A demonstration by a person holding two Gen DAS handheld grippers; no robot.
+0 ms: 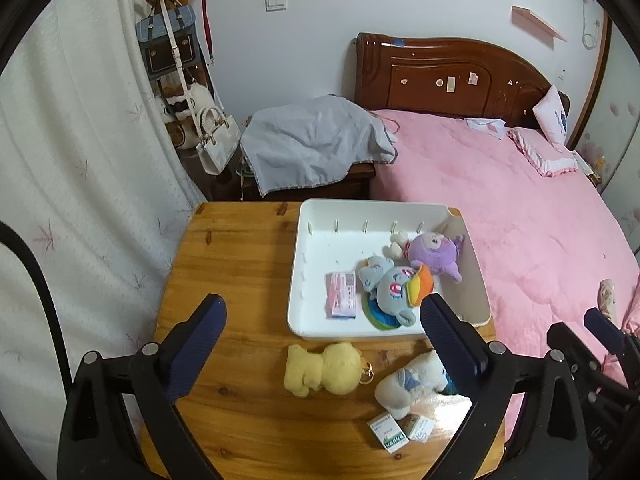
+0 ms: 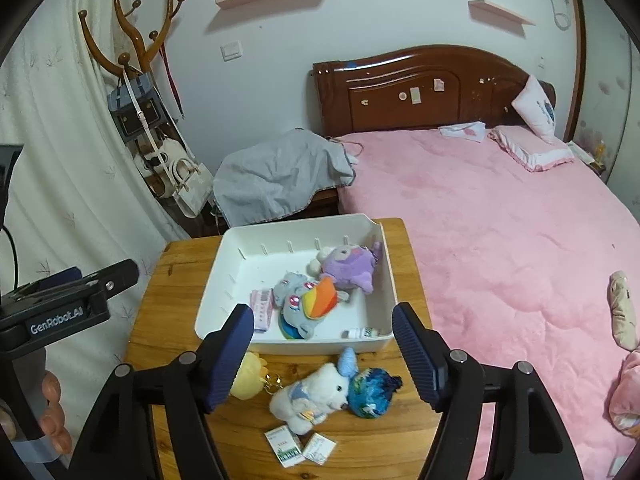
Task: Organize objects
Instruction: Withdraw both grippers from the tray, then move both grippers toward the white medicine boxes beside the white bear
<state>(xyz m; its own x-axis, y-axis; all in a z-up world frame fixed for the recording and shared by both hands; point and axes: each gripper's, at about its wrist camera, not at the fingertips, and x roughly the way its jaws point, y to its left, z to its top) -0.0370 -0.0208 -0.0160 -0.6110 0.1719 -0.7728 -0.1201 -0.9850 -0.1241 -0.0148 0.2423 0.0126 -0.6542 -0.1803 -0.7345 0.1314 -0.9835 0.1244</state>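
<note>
A: Status?
B: I see both spread, empty — left hand-held gripper and right hand-held gripper above the worktop.
A: Toys?
B: Three in the white tray — yellow toy and white bear just outside.

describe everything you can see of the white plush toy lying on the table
The white plush toy is a small fluffy animal with a light blue ear or horn, a dark eye and a pale blue patterned patch on its body. It lies on its side on the wooden table, outside the white tray and just in front of it. The blue round plush presses against its head, the yellow plush lies to its left, and two small boxes sit just in front. No gripper holds it.
</note>
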